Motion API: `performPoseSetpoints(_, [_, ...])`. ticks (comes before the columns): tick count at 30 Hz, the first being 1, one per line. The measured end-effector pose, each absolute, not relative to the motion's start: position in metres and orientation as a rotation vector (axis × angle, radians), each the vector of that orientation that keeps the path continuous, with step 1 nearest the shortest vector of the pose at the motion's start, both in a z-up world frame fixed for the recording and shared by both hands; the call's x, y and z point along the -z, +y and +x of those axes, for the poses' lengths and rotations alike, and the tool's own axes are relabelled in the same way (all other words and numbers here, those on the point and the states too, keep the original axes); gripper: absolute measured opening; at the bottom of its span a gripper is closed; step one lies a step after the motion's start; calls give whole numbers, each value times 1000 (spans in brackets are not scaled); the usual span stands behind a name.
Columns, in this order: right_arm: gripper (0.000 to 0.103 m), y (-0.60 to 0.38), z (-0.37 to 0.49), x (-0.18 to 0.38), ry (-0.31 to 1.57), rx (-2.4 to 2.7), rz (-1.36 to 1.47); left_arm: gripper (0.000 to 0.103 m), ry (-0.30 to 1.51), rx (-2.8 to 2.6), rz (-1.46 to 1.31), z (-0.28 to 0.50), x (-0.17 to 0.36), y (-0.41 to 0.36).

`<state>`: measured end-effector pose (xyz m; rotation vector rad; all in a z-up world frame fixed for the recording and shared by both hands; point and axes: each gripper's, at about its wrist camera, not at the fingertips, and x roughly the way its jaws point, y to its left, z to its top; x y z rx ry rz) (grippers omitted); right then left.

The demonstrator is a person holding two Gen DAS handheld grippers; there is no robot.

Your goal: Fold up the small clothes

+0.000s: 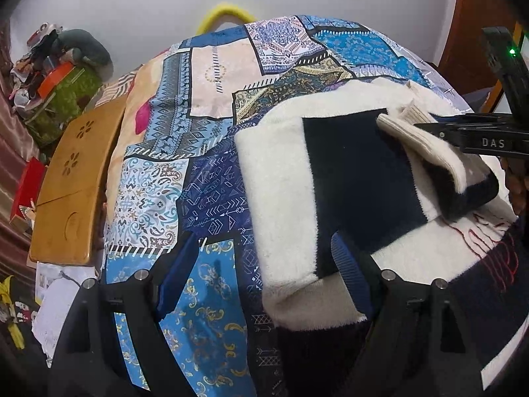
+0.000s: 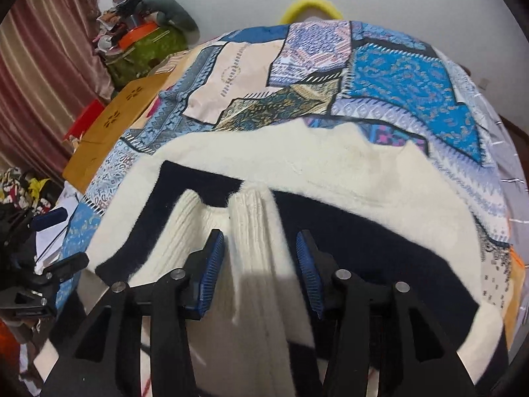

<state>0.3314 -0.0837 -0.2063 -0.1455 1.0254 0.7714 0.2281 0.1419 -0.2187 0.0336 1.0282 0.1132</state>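
A patchwork bedspread (image 2: 406, 76) covers the bed, and a cream and navy sweater (image 2: 347, 172) lies across it. The right gripper (image 2: 261, 264) has its fingers apart around the ribbed cuff (image 2: 254, 218). The left gripper (image 1: 261, 271) is open too, one finger beside the sweater's folded edge.
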Motion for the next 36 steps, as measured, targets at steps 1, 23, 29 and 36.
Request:
performPoseSetpoints(1, [33, -83, 330, 207, 1025, -777, -149, 82, 1032, -114, 34, 228, 220, 141])
performPoseSetpoints(23, [14, -147, 315, 153, 883, -718, -90, 83, 1128, -169, 1, 243, 249, 144])
performPoseSetpoints(29, [14, -151, 317, 166, 921, -728, -91, 83, 1117, -178, 22, 242, 251, 141])
performPoseSetpoints(36, [21, -132, 329, 184, 952, -730, -102, 83, 1097, -174, 81, 241, 251, 134])
